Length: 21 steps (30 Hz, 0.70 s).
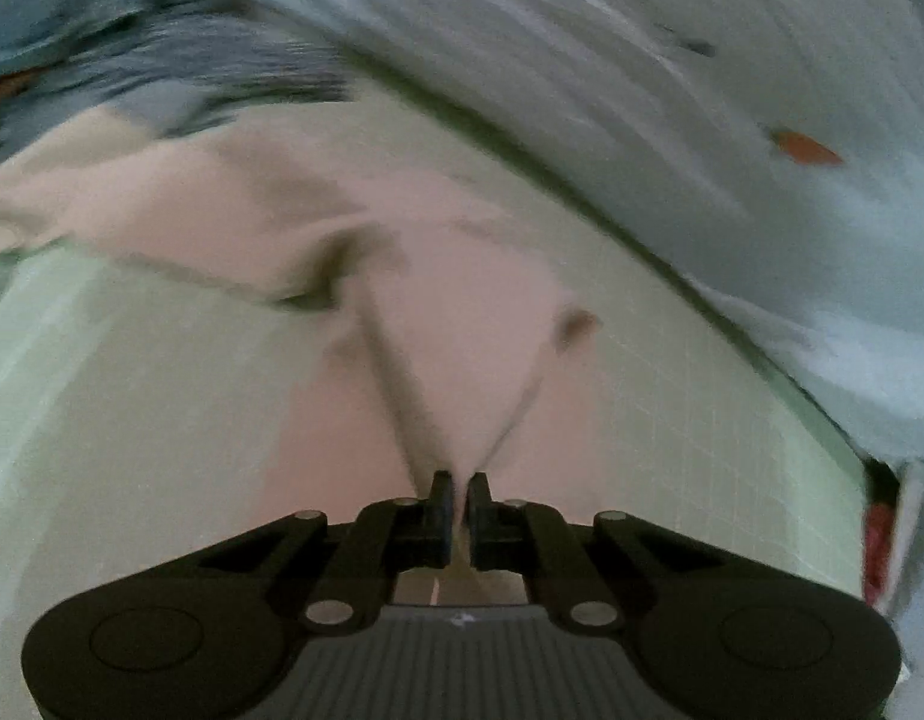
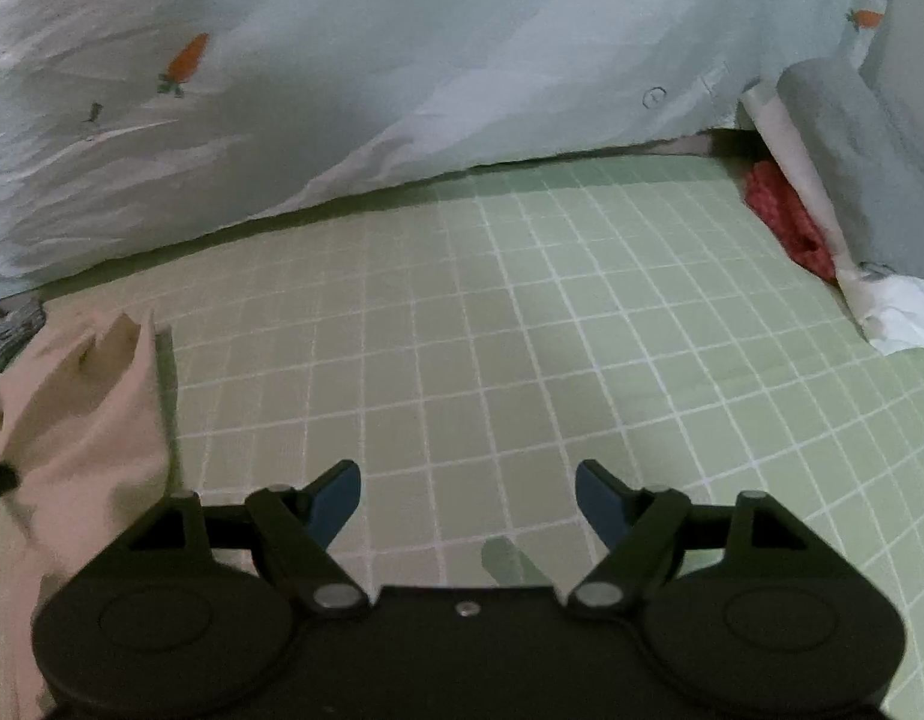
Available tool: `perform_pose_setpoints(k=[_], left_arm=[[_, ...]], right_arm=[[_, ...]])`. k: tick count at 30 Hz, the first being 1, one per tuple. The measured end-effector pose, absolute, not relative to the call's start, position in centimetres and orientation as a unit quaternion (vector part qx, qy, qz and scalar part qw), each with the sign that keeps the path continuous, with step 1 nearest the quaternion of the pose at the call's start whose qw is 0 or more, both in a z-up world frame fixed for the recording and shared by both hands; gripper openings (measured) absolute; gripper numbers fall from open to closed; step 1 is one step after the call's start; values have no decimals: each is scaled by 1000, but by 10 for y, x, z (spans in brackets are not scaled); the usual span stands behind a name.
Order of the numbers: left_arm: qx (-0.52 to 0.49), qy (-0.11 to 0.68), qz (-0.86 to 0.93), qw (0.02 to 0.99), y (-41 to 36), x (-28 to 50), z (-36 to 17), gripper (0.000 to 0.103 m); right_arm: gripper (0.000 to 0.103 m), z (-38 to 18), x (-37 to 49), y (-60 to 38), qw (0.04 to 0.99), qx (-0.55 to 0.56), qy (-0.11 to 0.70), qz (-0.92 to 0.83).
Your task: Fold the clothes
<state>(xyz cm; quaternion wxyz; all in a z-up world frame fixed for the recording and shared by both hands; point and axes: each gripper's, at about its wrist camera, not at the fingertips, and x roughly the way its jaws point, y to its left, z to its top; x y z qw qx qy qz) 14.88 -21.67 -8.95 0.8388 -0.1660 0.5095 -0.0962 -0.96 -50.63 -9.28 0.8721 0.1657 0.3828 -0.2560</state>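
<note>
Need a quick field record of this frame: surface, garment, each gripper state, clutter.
surface: green checked sheet
garment: pink cloth, rumpled, partly lifted, blurred in left wrist view
left gripper: shut on the pink cloth, fabric pulled taut from the jaws
right gripper: open, empty, over bare sheet, pink cloth to its left
backdrop: pale carrot-print fabric
clutter: red item and grey item, far right
</note>
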Motion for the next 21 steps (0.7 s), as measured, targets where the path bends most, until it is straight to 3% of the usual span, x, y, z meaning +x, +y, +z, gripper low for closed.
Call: perform_pose_setpoints(k=[5, 13, 18, 21], left_arm=[[-159, 531, -39, 831, -186, 134, -96, 11], [-88, 458, -122, 876, -230, 145, -54, 45], [-34, 472, -189, 861, -292, 161, -68, 69], [29, 493, -202, 846, -331, 165, -87, 70]], right_arm=[[80, -93, -12, -499, 874, 161, 384, -249], [81, -94, -12, -492, 876, 153, 386, -244], [83, -94, -14, -498, 871, 159, 387, -258], [83, -97, -18, -506, 864, 166, 391, -271]])
